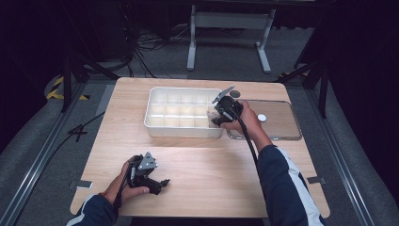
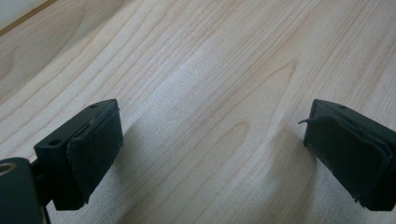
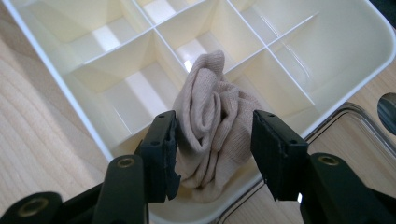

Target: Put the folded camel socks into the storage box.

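Note:
A rolled beige cloth point(image 3: 210, 116) sits in the corner compartment of the white divided tray point(image 3: 51, 74) nearest my right gripper point(image 3: 215, 135). The two black jaws stand on either side of the roll; the left pad lies about against it and a gap shows at the right pad. In the high view this gripper point(image 1: 217, 120) dips into the tray's point(image 1: 183, 132) front right corner. My left gripper point(image 1: 162, 184) rests low near the table's front left, its jaws wide apart over bare wood point(image 2: 210, 140) with nothing between them.
A clear flat lid point(image 1: 282, 125) with a white round knob point(image 1: 262, 117) lies to the right of the tray. A small grey disc point(image 1: 235, 94) lies behind the right gripper. The tray's other compartments look empty. Bare wood stretches between the tray and the left gripper.

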A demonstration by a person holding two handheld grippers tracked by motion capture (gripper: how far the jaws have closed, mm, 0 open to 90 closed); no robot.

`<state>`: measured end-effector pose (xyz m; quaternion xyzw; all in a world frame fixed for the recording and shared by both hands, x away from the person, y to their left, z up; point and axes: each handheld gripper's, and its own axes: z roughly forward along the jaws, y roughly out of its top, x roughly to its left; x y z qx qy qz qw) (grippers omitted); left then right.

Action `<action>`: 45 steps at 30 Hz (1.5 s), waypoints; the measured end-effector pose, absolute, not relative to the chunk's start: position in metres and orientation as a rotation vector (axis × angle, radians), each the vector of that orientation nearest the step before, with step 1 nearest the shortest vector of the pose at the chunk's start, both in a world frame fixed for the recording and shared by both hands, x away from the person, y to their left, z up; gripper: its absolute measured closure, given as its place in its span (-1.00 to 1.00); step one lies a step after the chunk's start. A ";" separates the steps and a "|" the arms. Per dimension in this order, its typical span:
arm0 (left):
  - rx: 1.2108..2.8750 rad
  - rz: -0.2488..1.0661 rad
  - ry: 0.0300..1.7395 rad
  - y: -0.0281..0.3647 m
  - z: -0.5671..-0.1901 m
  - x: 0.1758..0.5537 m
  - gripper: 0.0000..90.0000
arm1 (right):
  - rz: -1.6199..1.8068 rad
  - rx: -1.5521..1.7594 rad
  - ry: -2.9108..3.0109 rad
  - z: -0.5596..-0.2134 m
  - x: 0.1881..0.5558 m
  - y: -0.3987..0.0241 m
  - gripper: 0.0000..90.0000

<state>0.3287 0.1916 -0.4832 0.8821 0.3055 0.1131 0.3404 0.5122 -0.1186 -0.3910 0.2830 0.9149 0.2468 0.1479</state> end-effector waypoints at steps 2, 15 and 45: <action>2.296 0.296 0.796 0.192 -0.483 0.329 -0.89 | 0.738 0.849 2.617 -0.393 0.514 -0.119 0.17; 2.290 0.299 0.797 0.191 -0.484 0.329 -0.89 | 0.771 0.887 2.626 -0.400 0.517 -0.111 0.71; 2.285 0.293 0.806 0.191 -0.484 0.328 -0.89 | 0.460 0.827 2.830 -0.414 0.528 -0.094 0.74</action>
